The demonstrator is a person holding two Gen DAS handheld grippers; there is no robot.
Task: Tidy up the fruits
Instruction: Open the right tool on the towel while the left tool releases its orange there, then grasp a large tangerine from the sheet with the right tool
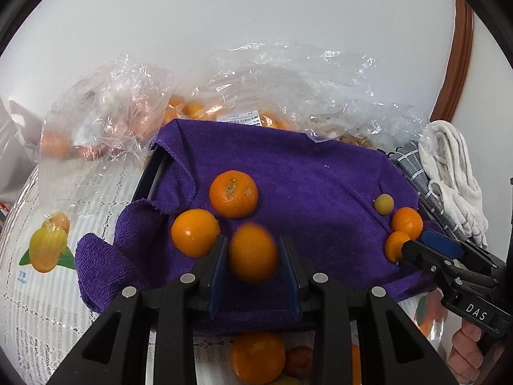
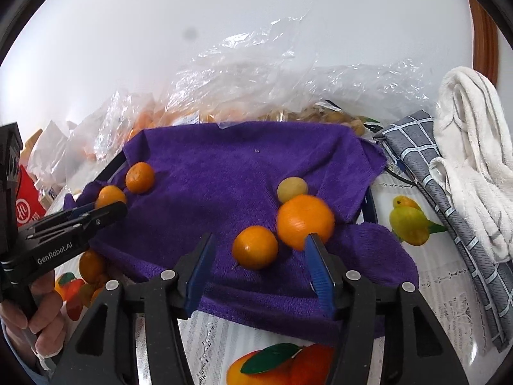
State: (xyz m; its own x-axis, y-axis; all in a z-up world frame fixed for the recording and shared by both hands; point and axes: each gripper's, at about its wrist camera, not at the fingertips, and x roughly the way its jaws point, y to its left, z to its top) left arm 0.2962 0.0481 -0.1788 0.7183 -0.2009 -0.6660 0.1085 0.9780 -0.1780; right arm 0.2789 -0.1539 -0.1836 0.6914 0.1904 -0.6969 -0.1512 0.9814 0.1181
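A purple towel (image 1: 304,173) lies over a black tray and holds several oranges. My left gripper (image 1: 253,250) has its jaws around a blurred orange (image 1: 253,253), with small gaps at both pads. Two more oranges (image 1: 233,194) (image 1: 195,236) lie just beyond on the left. My right gripper (image 2: 259,256) is open above the towel (image 2: 240,166), with a small orange (image 2: 255,247) between its fingers and a larger orange (image 2: 304,221) by the right finger. A small yellowish fruit (image 2: 292,188) lies behind them. The right gripper also shows in the left wrist view (image 1: 416,250).
Clear plastic bags (image 1: 134,112) with more oranges lie behind the tray. A folded grey checked cloth (image 2: 433,166) and white towels (image 2: 474,147) lie at the right. Loose fruit (image 1: 258,357) sits on the printed tablecloth (image 1: 48,272) in front. A red box (image 2: 27,205) stands at the left.
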